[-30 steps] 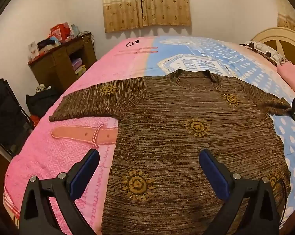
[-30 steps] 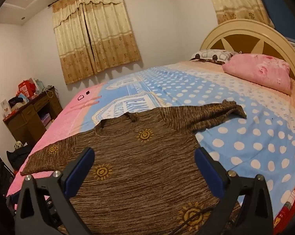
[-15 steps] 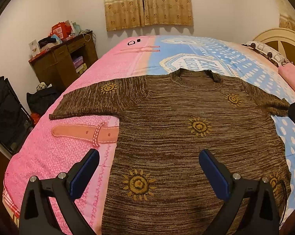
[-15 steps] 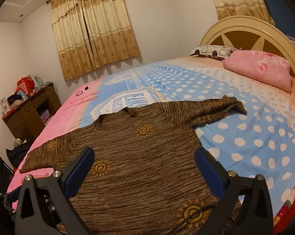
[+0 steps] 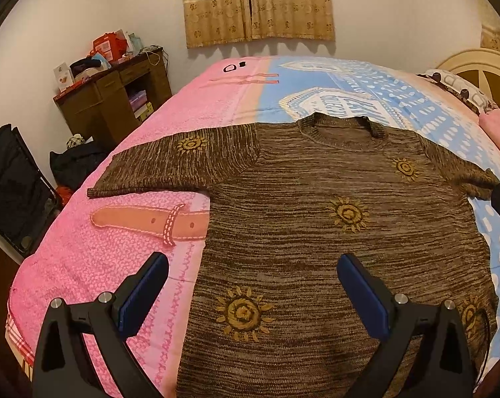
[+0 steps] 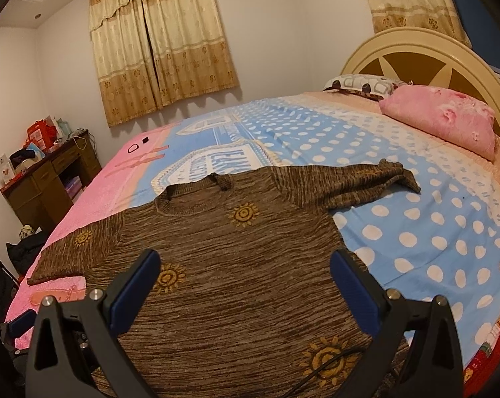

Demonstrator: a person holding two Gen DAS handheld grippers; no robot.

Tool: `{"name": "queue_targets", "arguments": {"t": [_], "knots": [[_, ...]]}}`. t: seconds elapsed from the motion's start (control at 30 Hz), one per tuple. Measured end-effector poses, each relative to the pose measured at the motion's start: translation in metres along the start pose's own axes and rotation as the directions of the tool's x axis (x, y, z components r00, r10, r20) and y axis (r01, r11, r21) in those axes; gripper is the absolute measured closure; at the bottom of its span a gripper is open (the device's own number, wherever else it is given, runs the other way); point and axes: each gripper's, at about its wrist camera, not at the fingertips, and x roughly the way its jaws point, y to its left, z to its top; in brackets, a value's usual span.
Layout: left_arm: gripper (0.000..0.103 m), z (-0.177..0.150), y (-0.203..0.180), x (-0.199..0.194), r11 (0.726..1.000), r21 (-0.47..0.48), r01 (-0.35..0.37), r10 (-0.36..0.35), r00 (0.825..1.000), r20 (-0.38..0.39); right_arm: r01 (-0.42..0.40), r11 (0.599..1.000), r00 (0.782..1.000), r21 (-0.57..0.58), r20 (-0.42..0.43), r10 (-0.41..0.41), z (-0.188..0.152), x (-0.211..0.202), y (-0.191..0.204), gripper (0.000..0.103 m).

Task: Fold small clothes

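Both wrist cameras sit low and close over the near hem of the brown knitted sweater with yellow suns [image 5: 316, 225], looking out between their spread jaws across the bed. The left view faces the beige curtains [image 5: 260, 3]; the right view turns toward the cream headboard [image 6: 425, 56]. Both share the sweater [image 6: 236, 265].

The sweater's [image 5: 316, 232] hem runs off the bottom edge in both wrist views — the items on the wooden desk [image 5: 117, 99] are too small to identify.

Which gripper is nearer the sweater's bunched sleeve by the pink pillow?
Right. The right gripper hovers over the sweater body near that bunched sleeve; the left gripper is at the opposite hem edge.
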Motion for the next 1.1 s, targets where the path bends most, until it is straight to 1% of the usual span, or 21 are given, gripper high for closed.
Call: {"name": "queue_targets", "arguments": {"t": [0.1,0.23,0.4,0.57,1.1], "knots": [[0.001,0.001,0.001,0.001,1.000,-0.008,0.014,-0.014,1.000,-0.007,0.001,1.000,1.000,-0.002,-0.001,-0.001,0.000,0.001,0.000,0.000],[0.001,0.001,0.001,0.002,1.000,-0.009,0.003,-0.003,1.000,-0.006,-0.001,1.000,1.000,-0.003,-0.001,0.001,-0.001,0.002,0.003,0.000],[0.001,0.001,0.002,0.006,1.000,-0.019,0.014,-0.015,1.000,-0.024,-0.009,1.000,1.000,0.003,-0.008,0.009,-0.001,0.005,0.003,0.000],[0.001,0.001,0.001,0.004,1.000,-0.017,0.014,-0.015,1.000,-0.015,-0.013,1.000,1.000,0.010,-0.011,0.013,-0.002,0.006,0.001,0.000],[0.001,0.000,-0.003,0.008,1.000,-0.006,0.008,-0.008,1.000,-0.021,-0.015,1.000,1.000,0.010,-0.023,0.015,-0.005,0.010,0.001,0.000]]}}
